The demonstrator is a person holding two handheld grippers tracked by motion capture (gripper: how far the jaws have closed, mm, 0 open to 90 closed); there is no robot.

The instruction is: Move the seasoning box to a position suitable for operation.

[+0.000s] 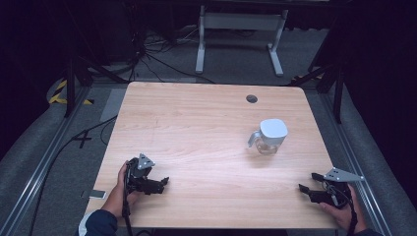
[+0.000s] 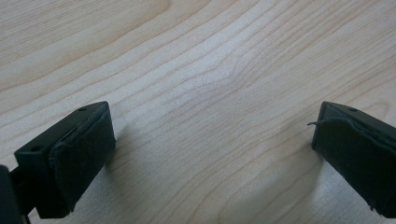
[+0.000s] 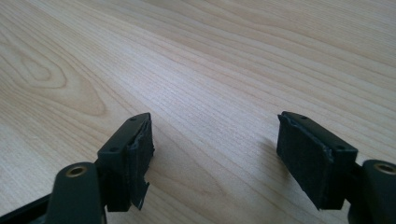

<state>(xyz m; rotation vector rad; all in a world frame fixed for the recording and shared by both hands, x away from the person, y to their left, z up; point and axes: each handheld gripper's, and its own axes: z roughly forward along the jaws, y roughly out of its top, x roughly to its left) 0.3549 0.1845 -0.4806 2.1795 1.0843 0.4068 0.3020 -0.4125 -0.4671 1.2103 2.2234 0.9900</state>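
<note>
Brightly lit table (image 1: 196, 128) amid dark surroundings, soft shadows, slight blur

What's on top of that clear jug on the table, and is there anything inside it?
A white lid sits on top of the clear jug, covering its opening. Through the see-through wall nothing obvious shows, but the jug is too small here to tell whether it holds water.

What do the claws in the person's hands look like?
Both are black. The left claw and right claw each carry a grey three-cornered plate on top. A dark cable trails from the left one. The pads look worn, with frayed edges. The person wears a dark blue sleeve.
</note>
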